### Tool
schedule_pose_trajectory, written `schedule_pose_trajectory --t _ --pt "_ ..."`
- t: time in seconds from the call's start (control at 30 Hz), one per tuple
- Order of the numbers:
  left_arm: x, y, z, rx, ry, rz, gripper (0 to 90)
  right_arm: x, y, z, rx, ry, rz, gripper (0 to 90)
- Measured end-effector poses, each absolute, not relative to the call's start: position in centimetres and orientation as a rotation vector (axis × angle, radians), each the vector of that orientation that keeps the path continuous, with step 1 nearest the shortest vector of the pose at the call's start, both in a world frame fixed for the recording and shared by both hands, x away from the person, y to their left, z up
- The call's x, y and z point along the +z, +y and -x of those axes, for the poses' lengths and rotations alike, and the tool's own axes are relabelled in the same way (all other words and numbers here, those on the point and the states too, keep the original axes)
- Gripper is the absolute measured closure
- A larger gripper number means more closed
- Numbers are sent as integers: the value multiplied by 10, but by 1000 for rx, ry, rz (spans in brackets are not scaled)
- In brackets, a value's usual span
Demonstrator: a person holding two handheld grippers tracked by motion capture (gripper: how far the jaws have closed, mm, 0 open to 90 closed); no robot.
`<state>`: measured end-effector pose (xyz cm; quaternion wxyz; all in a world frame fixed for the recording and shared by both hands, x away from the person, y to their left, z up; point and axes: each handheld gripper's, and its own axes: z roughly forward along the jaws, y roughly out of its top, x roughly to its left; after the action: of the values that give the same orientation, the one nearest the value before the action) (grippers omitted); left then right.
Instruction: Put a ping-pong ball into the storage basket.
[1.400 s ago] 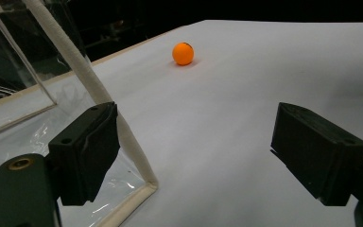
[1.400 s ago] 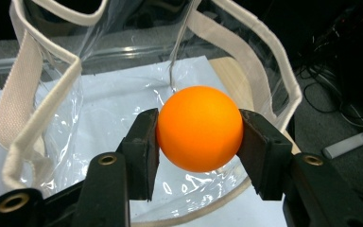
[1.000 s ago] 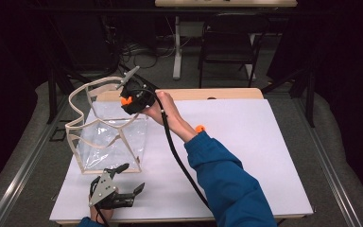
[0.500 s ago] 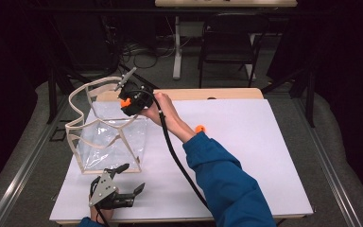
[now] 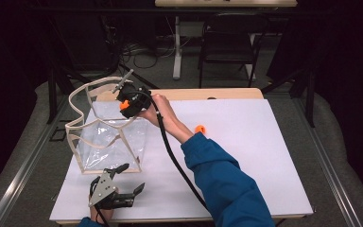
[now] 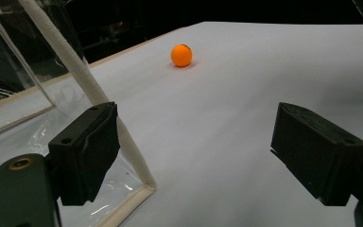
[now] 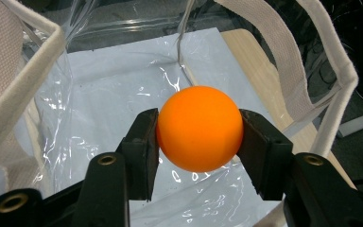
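the right gripper (image 7: 199,142) is clamped on an orange ball (image 7: 199,128), one black jaw pressed to each side of it, and holds it above the open mouth of a clear plastic bag (image 5: 105,137) with cream webbing trim and handles (image 7: 328,52); in the right gripper view the bag's crinkled clear floor lies directly below the ball. in the high view the person's right hand (image 5: 158,111) reaches from a blue sleeve (image 5: 222,179) over the bag's top edge at the far left part of the white table (image 5: 246,142). the left gripper (image 5: 123,182) rests low near the table's near edge, just in front of the bag, its jaws spread wide with nothing between them. a second orange ball (image 6: 181,55) sits on the bare table surface, well apart from the bag, beside the right forearm in the high view
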<state>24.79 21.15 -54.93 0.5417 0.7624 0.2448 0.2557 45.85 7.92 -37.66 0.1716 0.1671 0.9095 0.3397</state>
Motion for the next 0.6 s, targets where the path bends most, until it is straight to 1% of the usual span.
schedule_pose_trajectory --t 0.2,0.23,0.33,0.37,0.47,0.6 --pt "-550 212 -248 606 587 -1809 159 -379 81 -457 959 2599 -466 497" --pt "-550 212 -248 606 585 -1808 159 -380 81 -456 963 2600 -466 434" --pt "-549 212 -248 608 583 -1809 159 -380 78 -456 974 2601 -491 310" --pt "-549 212 -248 605 583 -1809 159 -379 74 -456 1000 2597 -502 241" --pt "-550 213 -248 607 585 -1807 159 -378 67 -455 1065 2595 -515 153" --pt "-550 213 -248 610 586 -1808 159 -375 55 -451 1131 2585 -516 101"
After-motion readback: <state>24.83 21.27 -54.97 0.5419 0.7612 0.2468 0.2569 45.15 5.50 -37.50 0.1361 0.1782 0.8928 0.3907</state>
